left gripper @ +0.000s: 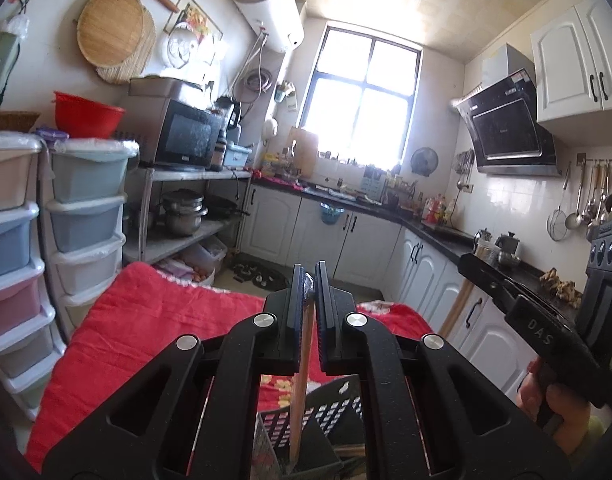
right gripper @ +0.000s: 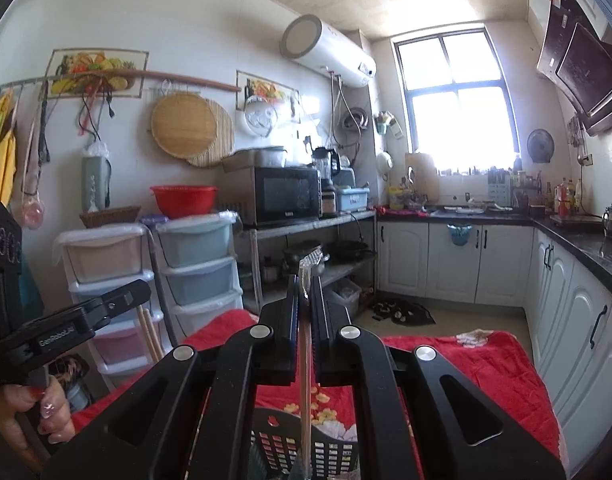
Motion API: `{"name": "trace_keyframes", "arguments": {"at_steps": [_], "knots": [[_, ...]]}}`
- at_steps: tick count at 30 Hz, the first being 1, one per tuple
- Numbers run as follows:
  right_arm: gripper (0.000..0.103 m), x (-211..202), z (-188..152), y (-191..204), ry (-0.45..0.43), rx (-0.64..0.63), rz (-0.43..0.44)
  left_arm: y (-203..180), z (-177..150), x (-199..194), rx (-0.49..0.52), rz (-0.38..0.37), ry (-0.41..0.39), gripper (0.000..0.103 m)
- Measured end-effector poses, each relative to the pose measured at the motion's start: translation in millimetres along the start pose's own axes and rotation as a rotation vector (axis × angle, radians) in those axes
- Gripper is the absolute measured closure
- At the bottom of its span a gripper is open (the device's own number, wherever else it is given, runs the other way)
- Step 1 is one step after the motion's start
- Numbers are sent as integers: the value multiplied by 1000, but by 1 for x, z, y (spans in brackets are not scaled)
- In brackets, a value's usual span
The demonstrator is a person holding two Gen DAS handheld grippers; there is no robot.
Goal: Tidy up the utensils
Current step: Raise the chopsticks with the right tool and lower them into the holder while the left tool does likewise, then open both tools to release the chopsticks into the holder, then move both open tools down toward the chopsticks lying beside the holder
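My left gripper (left gripper: 309, 270) is shut on wooden chopsticks (left gripper: 300, 380) that hang straight down, their lower ends inside a black perforated basket (left gripper: 329, 404). A bit of clear wrap shows at their top. My right gripper (right gripper: 305, 280) is shut on thin plastic-wrapped chopsticks (right gripper: 306, 360), which also hang upright over the same basket (right gripper: 329, 448). Each view shows the other tool to its side: the right gripper (left gripper: 467, 262) with a pale stick (left gripper: 455, 312) below it, and the left gripper (right gripper: 144, 290) with its chopsticks (right gripper: 150, 332).
The basket stands on a red flowered cloth (left gripper: 146, 320) covering the table. Stacked plastic drawers (left gripper: 82, 208) stand to the left. White cabinets under a dark counter (right gripper: 577, 240) run along the right. A hand (right gripper: 34, 424) grips the left tool.
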State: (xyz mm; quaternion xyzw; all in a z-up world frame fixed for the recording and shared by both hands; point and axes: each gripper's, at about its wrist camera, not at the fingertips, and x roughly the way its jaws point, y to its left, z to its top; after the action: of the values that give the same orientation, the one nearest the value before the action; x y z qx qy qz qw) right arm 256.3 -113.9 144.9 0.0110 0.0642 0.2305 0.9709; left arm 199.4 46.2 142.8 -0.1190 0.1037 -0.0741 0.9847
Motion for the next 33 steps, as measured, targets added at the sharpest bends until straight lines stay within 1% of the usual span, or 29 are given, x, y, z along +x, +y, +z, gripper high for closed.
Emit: {"name": "trace_keyframes", "arguments": {"at_steps": [8,9,10,11,12,13,14,16,17,19,20,22,26,28,29,33], "knots": [[97,10,-21,-8,84,42,-20,7,-14,4,-35,-10,49,99],[97,9,-23,-10,91,49,-23,6,-16,4,-34,-9,53,96],[96,7,-25,-11,95,58,-17,6,-17,2,-33,-10,57,91],[91,5,-26,-12,97,63,-12,5,-18,1,-33,-11,60,88],[88,2,-26,-13,100,68,-12,5,-18,0,-34,-12,61,82],[82,-1,-27,-13,103,71,-17,4,-19,-2,-35,-10,61,77],[79,-3,-27,-14,104,71,-18,4,-20,-4,-35,-10,61,75],[77,-11,-28,-14,102,64,-27,3,-22,-5,-42,-9,66,67],[75,-13,-27,-15,103,63,-31,5,-22,-6,-50,-11,68,65],[72,-19,-28,-17,103,66,-43,6,-25,-10,-67,-13,72,54],[70,-24,-27,-18,101,72,-42,7,-25,-12,-73,-15,72,52],[66,-32,-27,-20,95,74,-44,8,-25,-17,-79,-19,73,41],[62,-49,-28,-23,89,73,-53,8,-27,-30,-92,-27,66,29],[59,-56,-29,-23,97,71,-64,6,-28,-37,-90,-31,61,20],[57,-59,-31,-23,99,71,-66,5,-30,-40,-88,-33,60,18],[54,-73,-36,-21,112,67,-67,-1,-37,-51,-78,-36,56,11]]}}
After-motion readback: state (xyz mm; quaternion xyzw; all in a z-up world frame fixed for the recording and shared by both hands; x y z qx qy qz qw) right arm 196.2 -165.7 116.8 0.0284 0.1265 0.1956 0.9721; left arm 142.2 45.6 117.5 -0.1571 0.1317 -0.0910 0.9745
